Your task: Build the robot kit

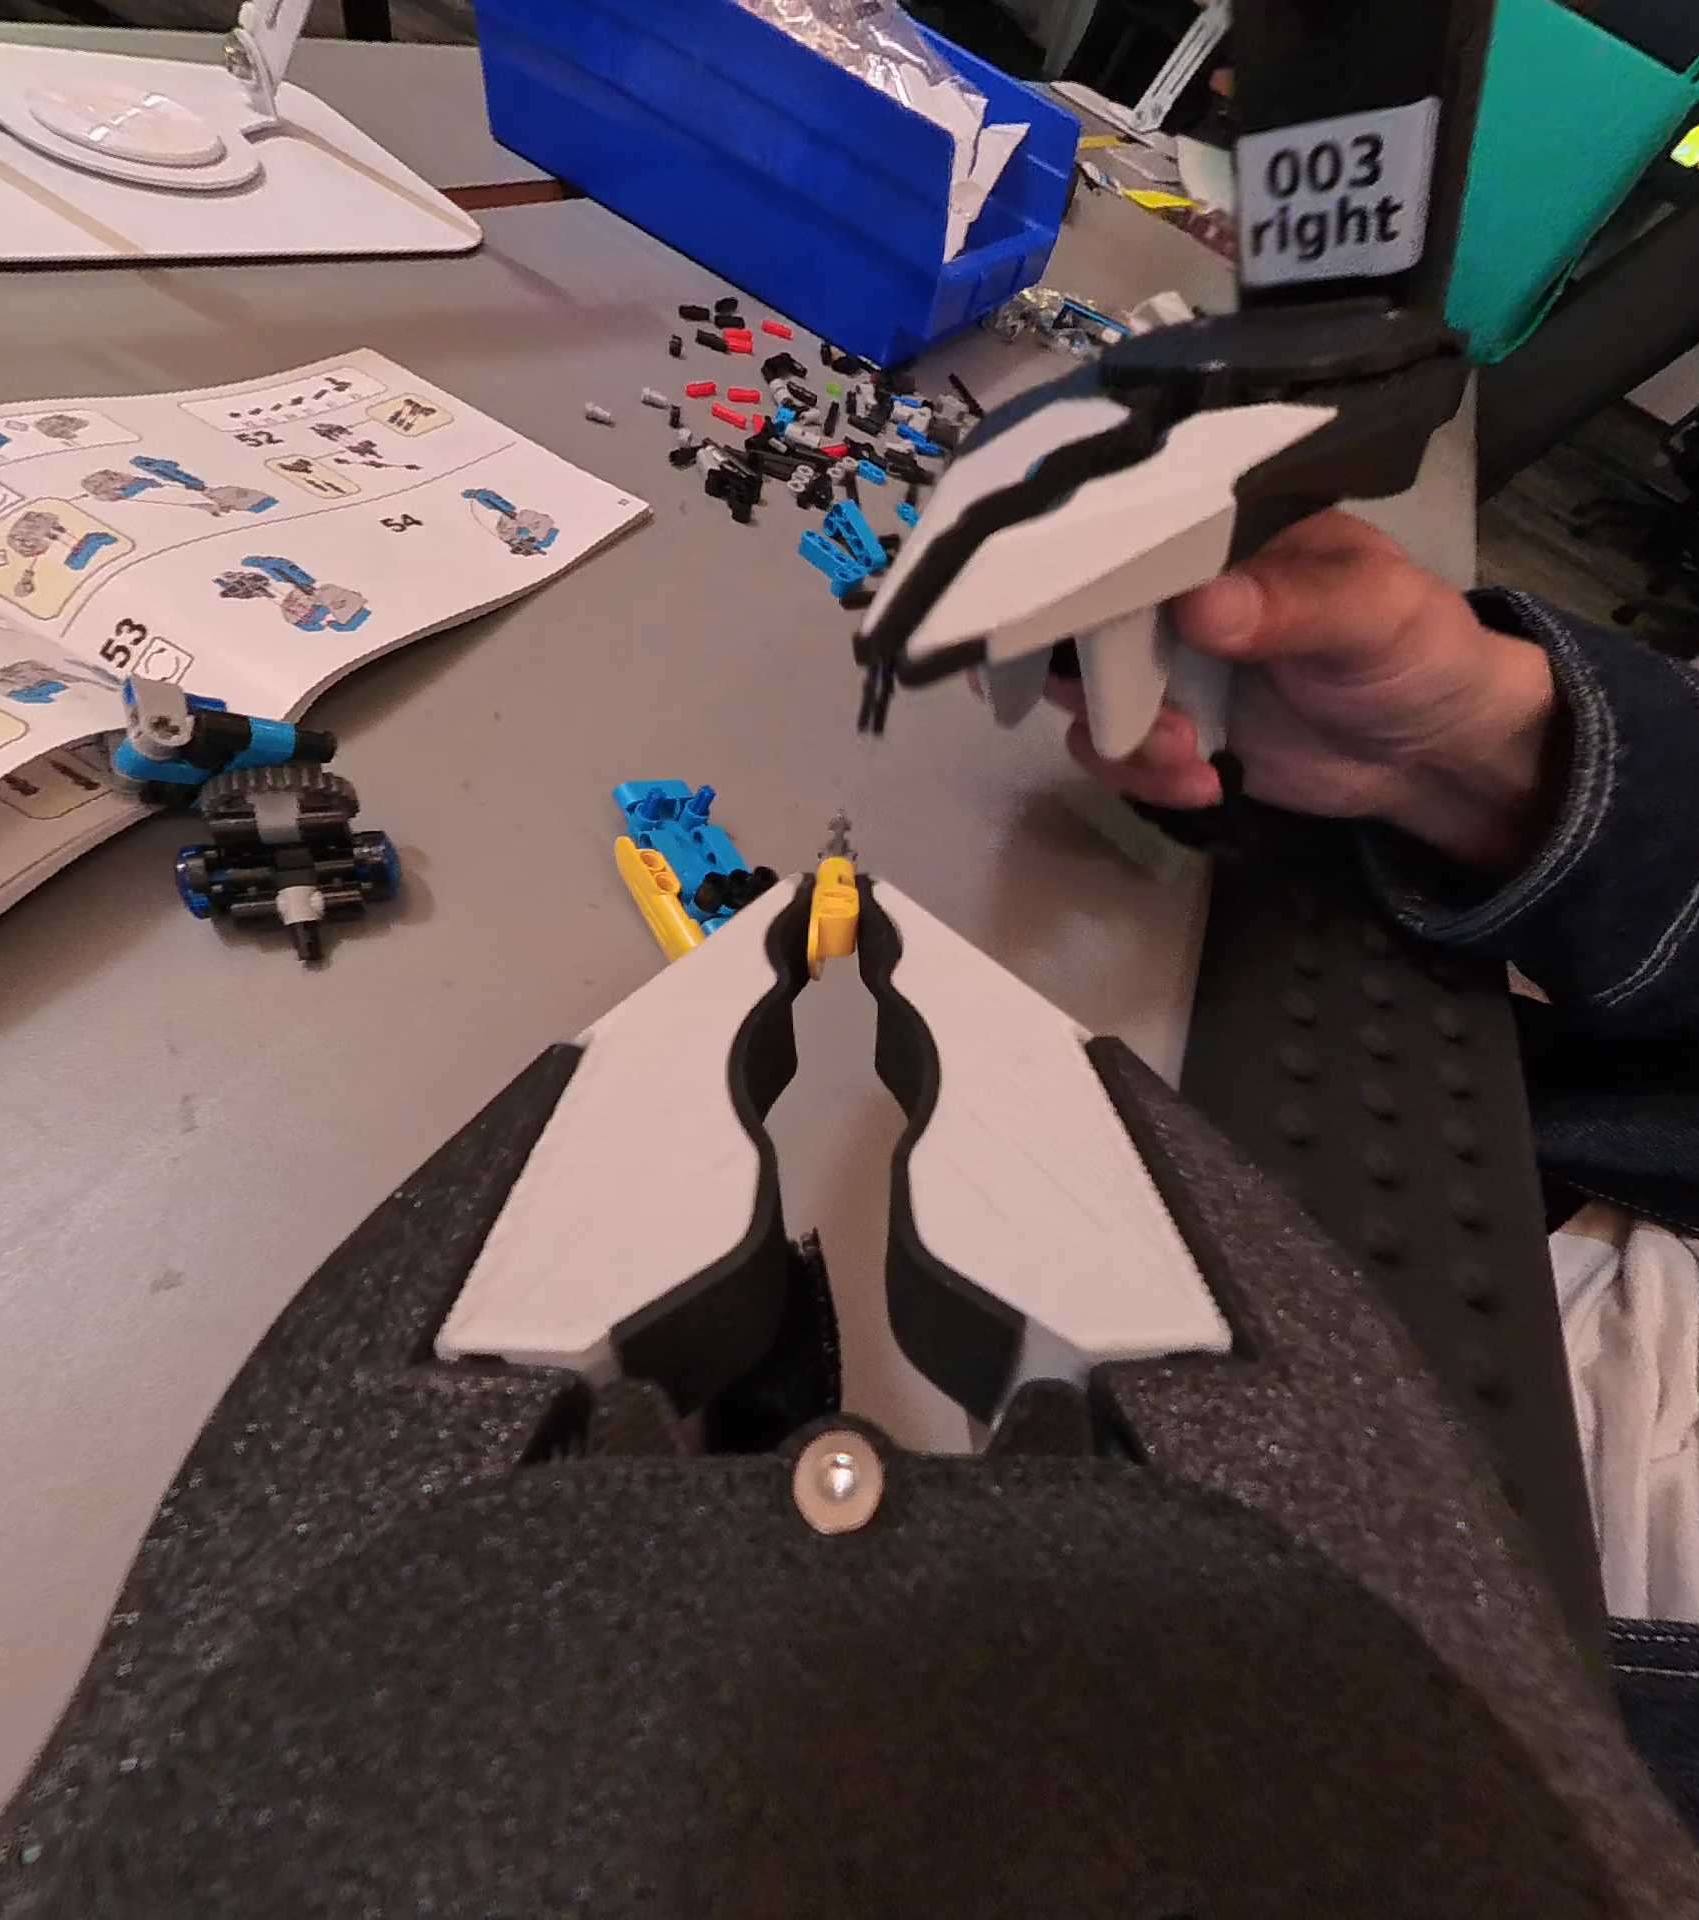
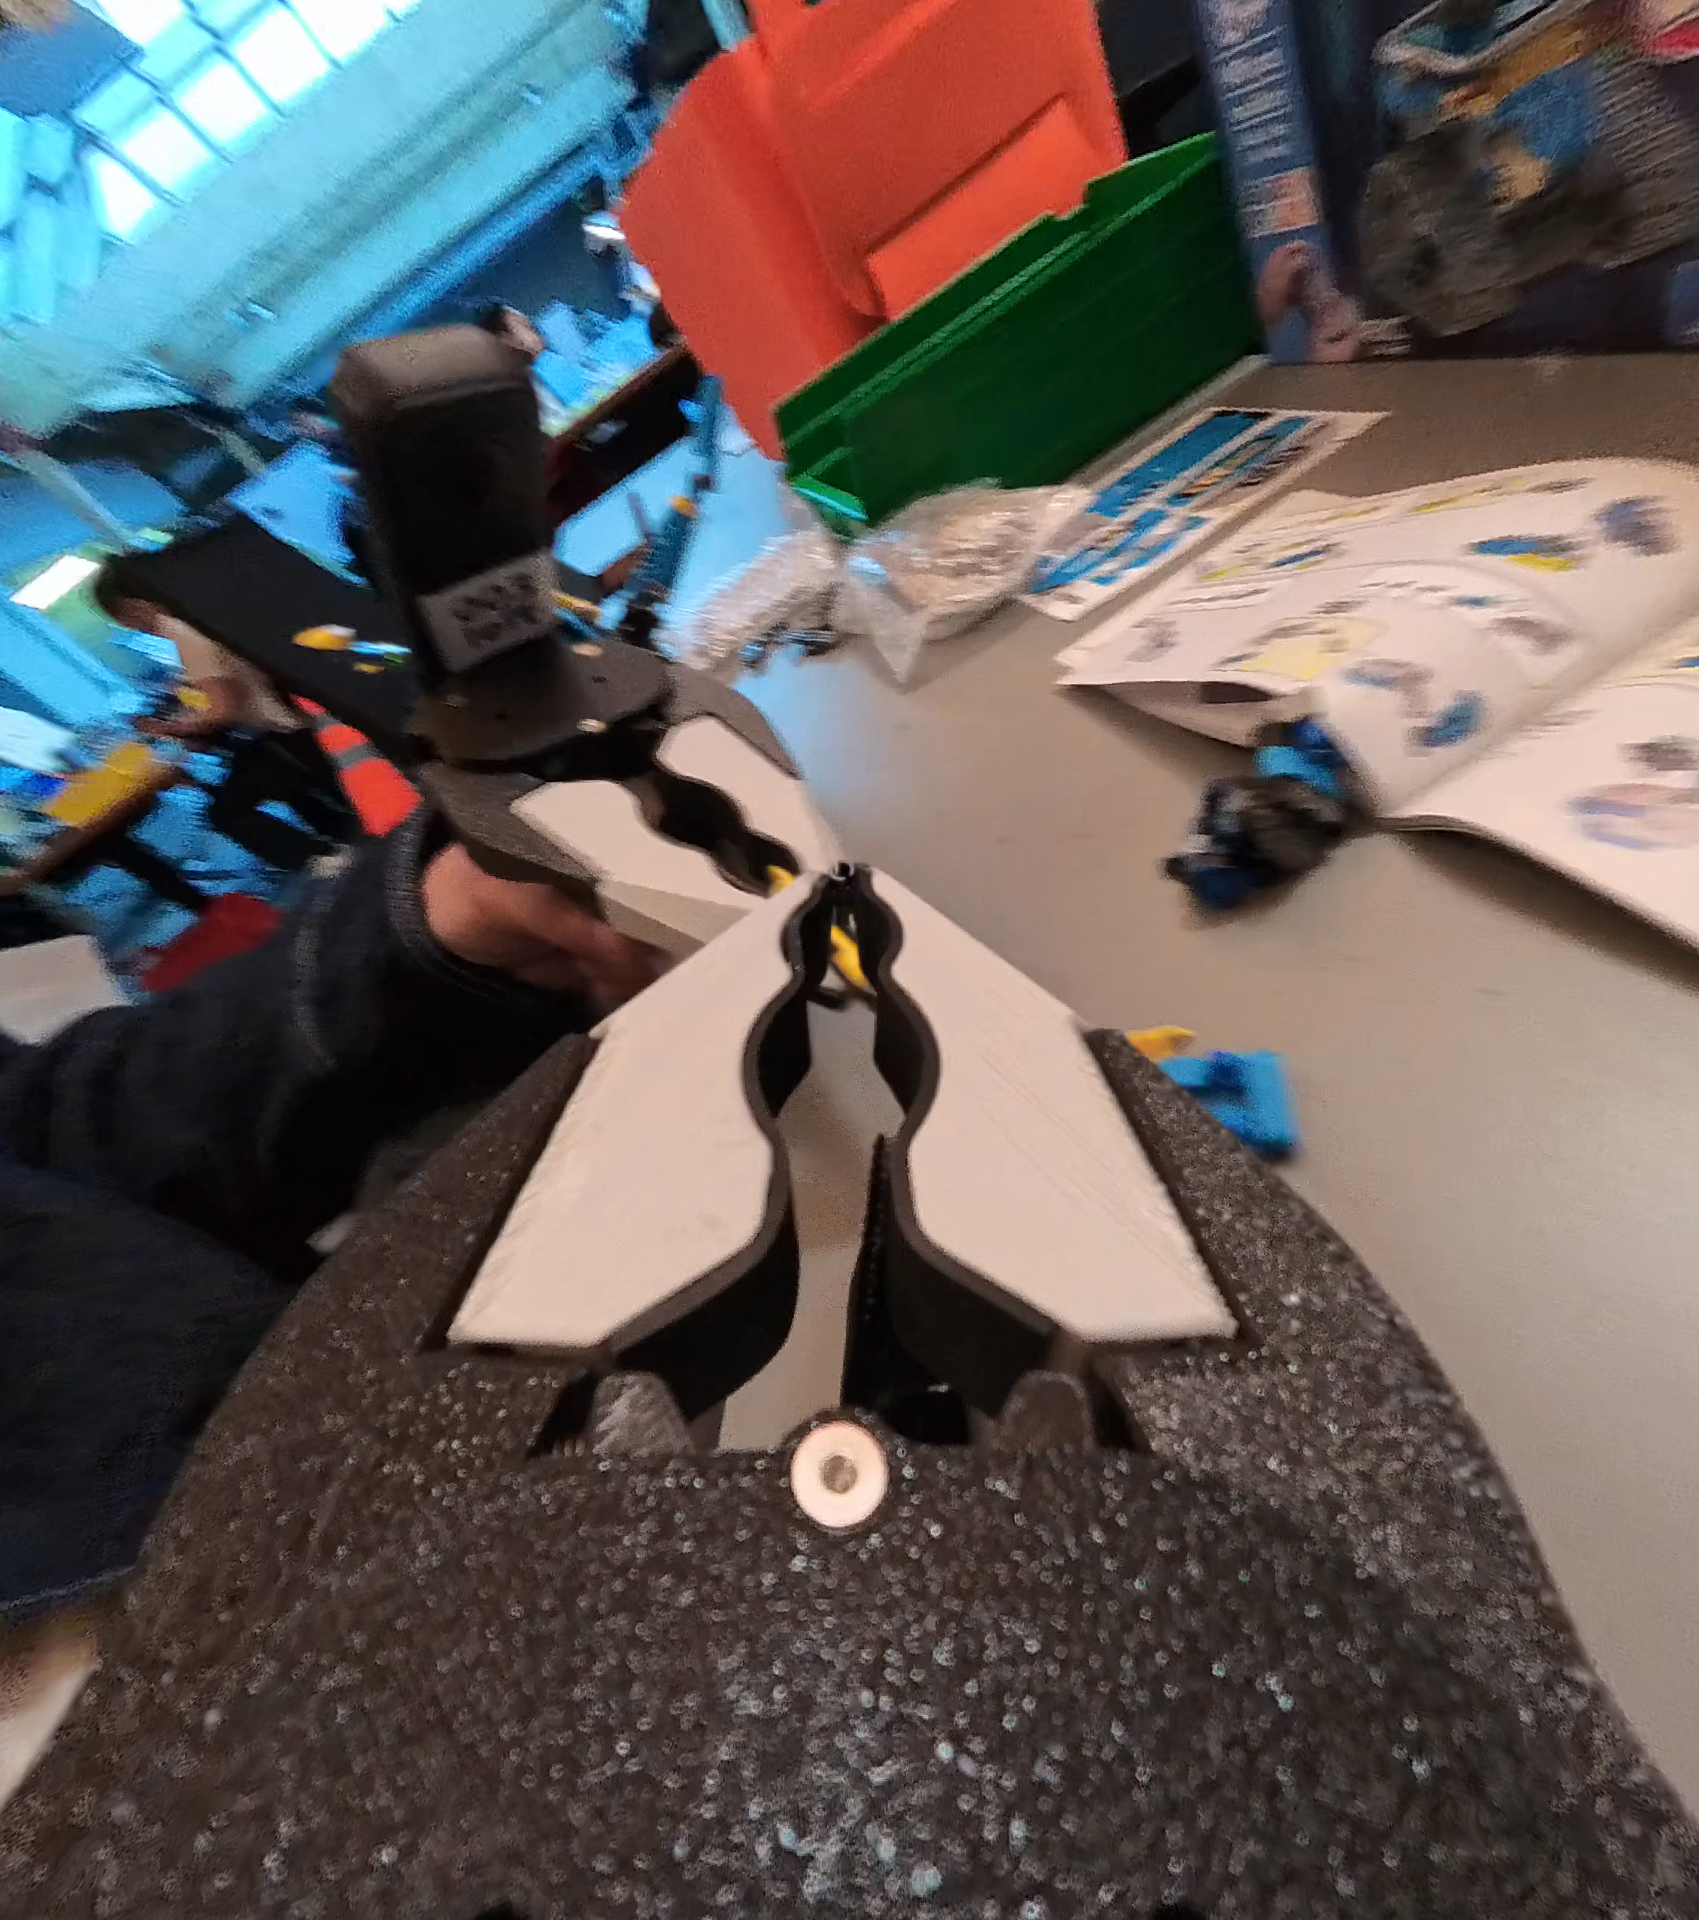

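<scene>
Left tongs [image 1: 834,894] clamped on yellow beam [image 1: 832,914], right tongs [image 1: 874,694] pinching small black pin [image 1: 871,701], booklet [image 1: 232,520] nearby

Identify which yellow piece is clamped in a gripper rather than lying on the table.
The short yellow beam between the left gripper fingertips; the other yellow beam lies by the blue part.

Left gripper [image 1: 832,883] clamped on a short yellow beam [image 1: 834,916] with round holes, held upright between the fingertips, a thin grey pin [image 1: 838,831] poking out of its top. Right gripper [image 2: 840,883] closed on a small black pin [image 2: 841,879], tilted down and hanging just above and beyond the yellow beam, apart from it. Below both, lying flat on the grey table [image 1: 512,1039], a blue and yellow assembly [image 1: 673,862].
</scene>
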Motion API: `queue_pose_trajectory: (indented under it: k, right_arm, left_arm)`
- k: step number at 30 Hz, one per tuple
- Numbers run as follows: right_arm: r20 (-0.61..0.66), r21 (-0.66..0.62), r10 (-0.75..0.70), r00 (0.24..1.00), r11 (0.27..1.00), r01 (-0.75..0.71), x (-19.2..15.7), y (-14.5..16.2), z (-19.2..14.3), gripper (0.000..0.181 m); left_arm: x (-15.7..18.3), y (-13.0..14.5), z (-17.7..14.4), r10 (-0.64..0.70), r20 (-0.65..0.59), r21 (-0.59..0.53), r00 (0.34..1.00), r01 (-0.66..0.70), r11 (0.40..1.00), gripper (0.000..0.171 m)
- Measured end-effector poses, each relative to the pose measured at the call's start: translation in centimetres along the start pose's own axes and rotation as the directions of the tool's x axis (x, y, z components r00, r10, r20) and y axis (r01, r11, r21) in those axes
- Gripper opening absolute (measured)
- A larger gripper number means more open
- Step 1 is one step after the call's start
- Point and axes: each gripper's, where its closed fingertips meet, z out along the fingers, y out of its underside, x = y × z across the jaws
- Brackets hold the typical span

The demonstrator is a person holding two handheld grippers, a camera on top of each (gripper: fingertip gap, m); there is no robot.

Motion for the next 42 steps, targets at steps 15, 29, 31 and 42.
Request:
queue_pose_trajectory:
  k: [15,29,31,42]
  right_arm:
    - [-0.437,-0.296,-0.178,0.881,0.954,0.046,11.5,4.4,-7.6,0.004]
    - [-0.474,-0.355,-0.224,0.852,0.934,0.049,12.3,5.4,-8.0,0.004]
    - [-0.475,-0.355,-0.226,0.851,0.933,0.049,12.3,5.4,-8.0,0.004]
    - [-0.475,-0.35,-0.205,0.856,0.936,0.03,12.2,5.5,-8.2,0.006]
  left_arm:
    - [-0.9,-0.4,-0.5,-0.01,0.039,0.026,0.999,0.009,1.0,0.007]
    - [-0.7,-0.2,-0.4,0.0,0.035,0.015,0.999,-0.001,1.0,0.007]
    - [-0.8,-0.2,-0.3,0.001,0.037,0.014,0.999,-0.002,1.0,0.007]
    - [-0.7,-0.2,-0.4,0.0,0.033,0.015,0.999,-0.001,1.0,0.007]
